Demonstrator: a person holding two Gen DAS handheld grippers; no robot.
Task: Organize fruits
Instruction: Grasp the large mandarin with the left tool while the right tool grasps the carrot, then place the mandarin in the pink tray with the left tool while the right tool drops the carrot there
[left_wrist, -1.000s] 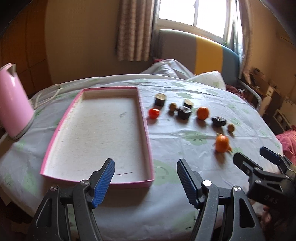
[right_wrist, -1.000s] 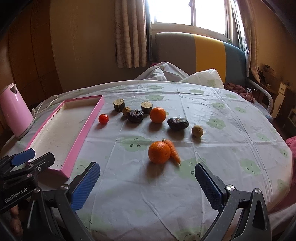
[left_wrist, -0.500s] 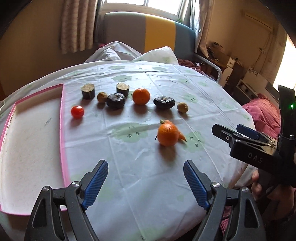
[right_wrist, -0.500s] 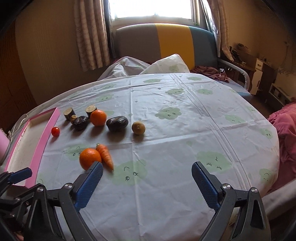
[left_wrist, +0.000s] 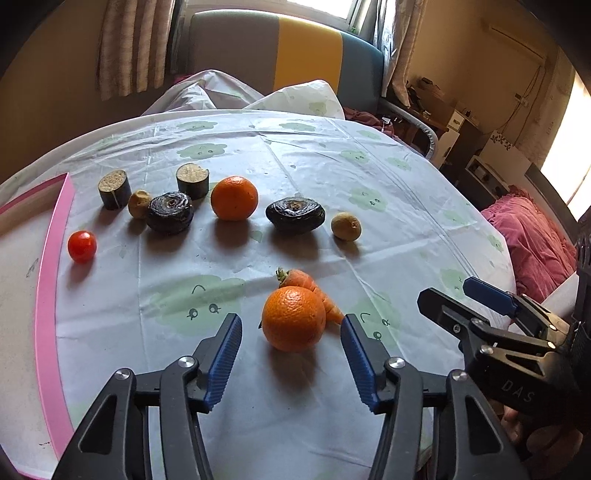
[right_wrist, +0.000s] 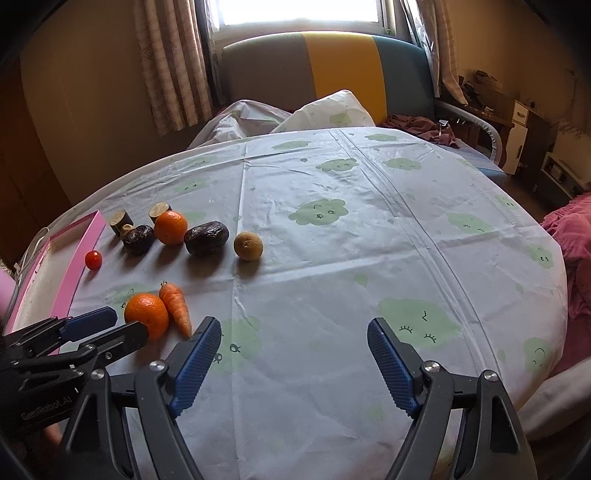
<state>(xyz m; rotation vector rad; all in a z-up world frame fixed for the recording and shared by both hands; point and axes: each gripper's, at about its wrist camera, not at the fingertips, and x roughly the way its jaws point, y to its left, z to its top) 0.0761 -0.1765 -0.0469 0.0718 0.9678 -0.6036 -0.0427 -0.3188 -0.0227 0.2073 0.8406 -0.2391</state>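
An orange (left_wrist: 293, 317) lies on the tablecloth against a small carrot (left_wrist: 306, 291). My left gripper (left_wrist: 291, 332) is open, its blue pads on either side of this orange, not touching it. Farther back lie a second orange (left_wrist: 234, 197), two dark wrinkled fruits (left_wrist: 169, 216) (left_wrist: 295, 215), two small brown fruits (left_wrist: 346, 226) (left_wrist: 139, 203), two cut dark stubs (left_wrist: 114, 188) (left_wrist: 192, 180) and a cherry tomato (left_wrist: 82, 246). My right gripper (right_wrist: 293, 336) is open and empty over bare cloth, right of the near orange (right_wrist: 146, 314) and carrot (right_wrist: 175, 308).
A pink-rimmed tray (left_wrist: 50, 314) lies at the left, also in the right wrist view (right_wrist: 79, 260). The round table edge (right_wrist: 546, 384) drops off at the right toward a pink bed. A colourful sofa back (right_wrist: 332, 70) stands behind the table.
My left gripper swung right from the tray and moved forward until its open fingers flank the near orange. My right gripper turned right, so the fruits slid to the left of its view.
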